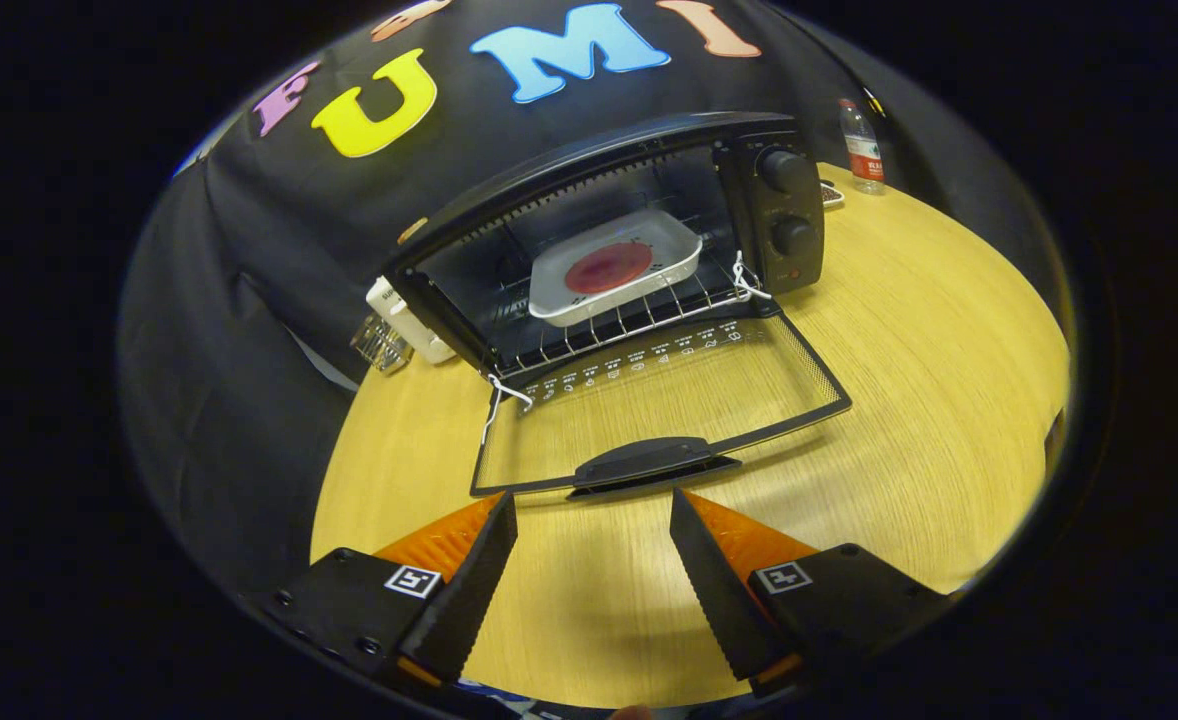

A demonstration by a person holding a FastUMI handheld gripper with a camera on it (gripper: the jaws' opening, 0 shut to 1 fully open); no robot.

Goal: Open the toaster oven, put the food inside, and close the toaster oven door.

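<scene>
The toaster oven (pixel 609 240) is seen standing on the wooden table (pixel 929 330) with its glass door (pixel 659 400) dropped fully down, lying flat towards the tool, and the food (pixel 608 267), a red round in a white dish (pixel 617 266), is already seated on the wire rack (pixel 619 325) inside the cavity. The gripper (pixel 594 515) is held low over the table with its fingers spread wide and nothing between them; no contact with anything is made. The relation that matters is read straight off: the door handle (pixel 649 463) lies just ahead of the fingertips, almost centred on the gap, and its long axis runs crosswise to the fingers, so it is presented broadside rather than end-on. The handle is judged to be a little beyond the tips, apart from them, not yet bracketed. With the dish placed, closing is taken to be the step left, and it is likely to be done by getting under or around that bar and swinging the door up towards the oven's top edge. White cord ties (pixel 746 280) are noticed at the hinges; a water bottle (pixel 861 148) stands well beyond, beside the oven.
</scene>
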